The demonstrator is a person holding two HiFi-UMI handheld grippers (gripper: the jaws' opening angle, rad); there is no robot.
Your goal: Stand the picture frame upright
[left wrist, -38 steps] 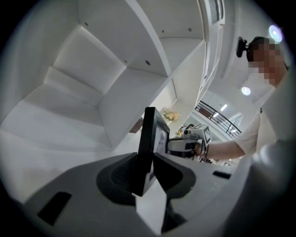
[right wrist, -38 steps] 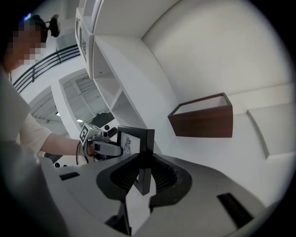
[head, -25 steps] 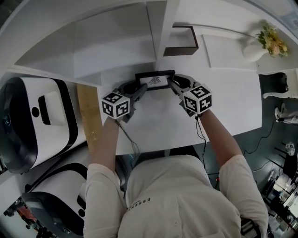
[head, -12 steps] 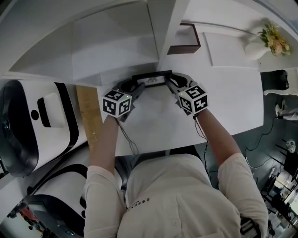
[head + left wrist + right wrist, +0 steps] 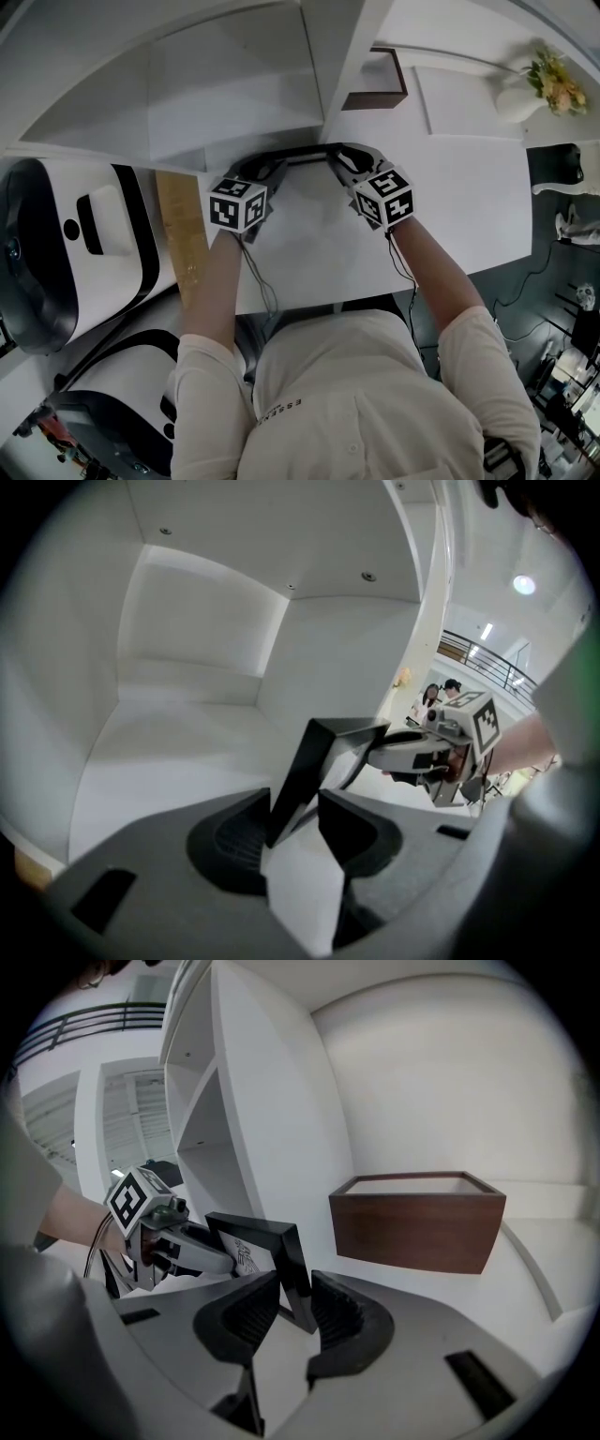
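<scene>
The black picture frame (image 5: 298, 154) stands upright on the white shelf (image 5: 309, 244), edge-on from the head view. My left gripper (image 5: 267, 170) is at its left end and my right gripper (image 5: 338, 160) at its right end. In the left gripper view the frame's edge (image 5: 305, 766) sits between the jaws of the left gripper (image 5: 295, 819), with a gap beside it. In the right gripper view the frame's other edge (image 5: 286, 1260) stands loose between the jaws of the right gripper (image 5: 292, 1302). Both pairs of jaws have just been opening.
A brown wooden box (image 5: 377, 81) (image 5: 417, 1218) stands behind the frame, right of a white partition (image 5: 352, 47). A vase of flowers (image 5: 536, 86) is at the far right. A wooden strip (image 5: 178, 234) and white-and-black machines (image 5: 66, 244) lie to the left.
The frame has tipped from leaning back, face showing, to upright and edge-on. Both grippers have moved a little away from me with it, and their jaws have widened.
</scene>
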